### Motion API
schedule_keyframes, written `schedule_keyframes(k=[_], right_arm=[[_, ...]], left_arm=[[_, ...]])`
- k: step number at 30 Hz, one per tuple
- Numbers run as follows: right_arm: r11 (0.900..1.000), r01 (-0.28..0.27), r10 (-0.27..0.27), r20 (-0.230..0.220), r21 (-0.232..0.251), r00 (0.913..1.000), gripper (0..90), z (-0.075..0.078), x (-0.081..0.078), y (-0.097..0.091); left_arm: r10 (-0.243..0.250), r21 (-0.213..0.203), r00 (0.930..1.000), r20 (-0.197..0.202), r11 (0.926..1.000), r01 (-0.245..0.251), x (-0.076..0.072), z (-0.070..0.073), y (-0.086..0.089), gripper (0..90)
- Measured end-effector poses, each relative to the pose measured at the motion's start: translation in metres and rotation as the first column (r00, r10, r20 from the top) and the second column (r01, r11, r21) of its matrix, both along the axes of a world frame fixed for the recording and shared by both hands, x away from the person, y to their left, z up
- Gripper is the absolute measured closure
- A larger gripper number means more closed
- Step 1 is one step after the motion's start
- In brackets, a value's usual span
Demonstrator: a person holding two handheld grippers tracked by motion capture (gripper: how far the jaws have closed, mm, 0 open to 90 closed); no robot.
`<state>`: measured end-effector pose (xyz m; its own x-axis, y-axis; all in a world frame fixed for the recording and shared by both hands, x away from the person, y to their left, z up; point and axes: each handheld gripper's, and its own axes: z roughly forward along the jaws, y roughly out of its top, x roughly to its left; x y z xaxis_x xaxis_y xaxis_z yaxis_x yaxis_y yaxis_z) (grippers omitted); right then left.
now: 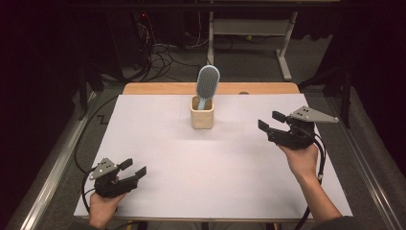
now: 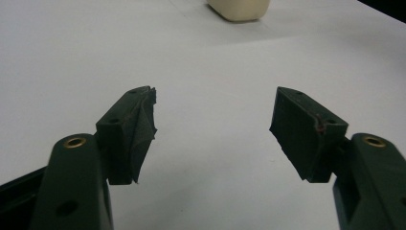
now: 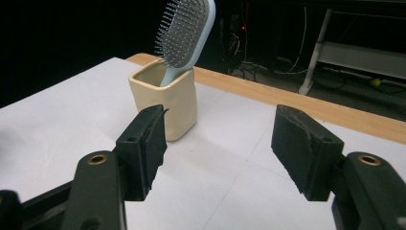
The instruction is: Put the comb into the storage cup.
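A light blue hairbrush point(image 1: 207, 83) point(image 3: 186, 33) stands handle-down in a cream square cup point(image 1: 201, 113) point(image 3: 167, 98) at the back middle of the white table point(image 1: 191, 158). The cup's base point(image 2: 239, 8) peeks in at the top of the left gripper view. My left gripper point(image 1: 133, 168) point(image 2: 213, 129) rests near the front left corner, open, with bare table between its jaws. My right gripper point(image 1: 271, 120) point(image 3: 220, 139) hovers right of the cup, apart from it, pointing left toward it, open and holding nothing.
A wooden strip point(image 1: 158, 88) point(image 3: 297, 103) runs along the table's far edge. Beyond it are cables point(image 1: 160, 55) on the floor and a white desk frame point(image 1: 282, 43). Cables trail from both grippers off the front edge.
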<state>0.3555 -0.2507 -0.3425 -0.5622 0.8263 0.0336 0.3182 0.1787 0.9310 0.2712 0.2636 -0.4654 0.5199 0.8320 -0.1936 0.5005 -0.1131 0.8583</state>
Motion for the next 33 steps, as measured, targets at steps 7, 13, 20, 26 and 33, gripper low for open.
schedule_keyframes(k=[7, 13, 20, 26, 33], right_arm=[[0.9999, 0.007, -0.007, -0.004, 0.011, 1.0, 36.7, -0.003, -0.003, -0.006], [0.9998, 0.014, -0.014, -0.005, 0.012, 0.9999, 36.6, -0.005, -0.005, -0.01], [0.9997, 0.017, -0.017, -0.008, 0.017, 0.9998, 36.4, -0.007, -0.008, -0.014], [0.9997, 0.019, -0.019, -0.005, 0.018, 0.9998, 36.3, -0.009, -0.012, -0.017], [0.9992, 0.029, -0.029, -0.001, 0.028, 0.9996, 35.9, -0.011, -0.021, -0.025]], left_arm=[[0.0, 0.0, 1.0, -0.002, 1.0, 0.0, 0.0, 0.0, 0.0, 32.5], [0.001, -0.001, 1.0, -0.004, 1.0, -0.001, 0.001, 0.0, 0.0, 32.5], [0.002, 0.001, 1.0, -0.003, 1.0, -0.002, 0.001, 0.0, 0.0, 32.5], [0.0, 0.01, 1.0, -0.001, 0.9999, 0.0, 0.001, 0.0, -0.001, 32.4], [-0.002, 0.009, 1.0, -0.001, 1.0, 0.002, 0.001, 0.0, -0.001, 32.4]])
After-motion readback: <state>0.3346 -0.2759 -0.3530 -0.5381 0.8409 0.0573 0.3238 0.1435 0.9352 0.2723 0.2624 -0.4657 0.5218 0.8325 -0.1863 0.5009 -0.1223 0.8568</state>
